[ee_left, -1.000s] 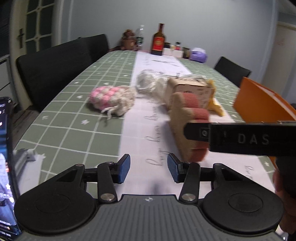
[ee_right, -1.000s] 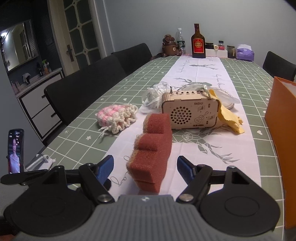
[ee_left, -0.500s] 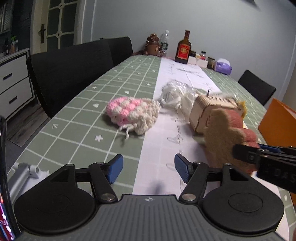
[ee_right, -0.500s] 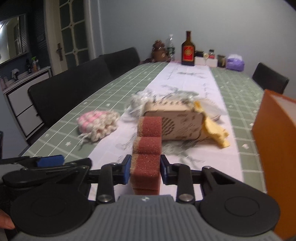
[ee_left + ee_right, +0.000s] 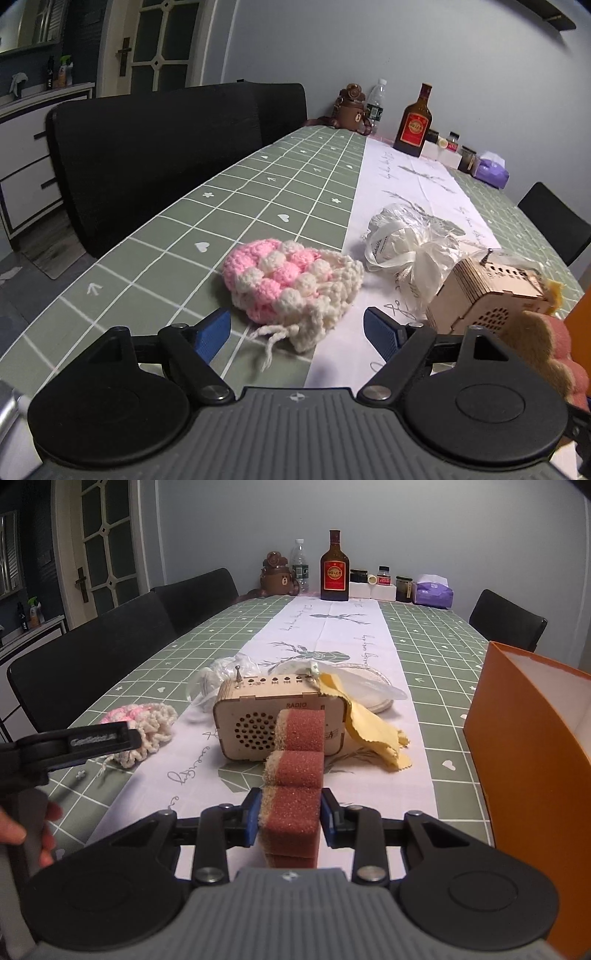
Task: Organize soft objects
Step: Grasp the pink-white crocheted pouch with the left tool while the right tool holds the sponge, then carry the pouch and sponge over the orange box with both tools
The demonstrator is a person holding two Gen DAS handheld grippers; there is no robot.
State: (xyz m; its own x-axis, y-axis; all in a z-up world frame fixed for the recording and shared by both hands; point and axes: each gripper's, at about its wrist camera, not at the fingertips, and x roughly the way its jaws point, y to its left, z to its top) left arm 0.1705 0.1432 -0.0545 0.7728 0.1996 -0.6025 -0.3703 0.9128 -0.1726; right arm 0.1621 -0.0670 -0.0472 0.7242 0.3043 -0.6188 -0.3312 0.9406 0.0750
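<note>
Squeezing the red sponge between our right gripper jaws, clenched on its lower block, we should lift it straight and carry it to the orange box off to their right. Our left gripper jaws have just been opening, with nothing between them; the pink crochet pouch lies just ahead on the counter, so we centre before closing.

Left tongs have just been opening, seemingly empty; right tongs clamped.
</note>
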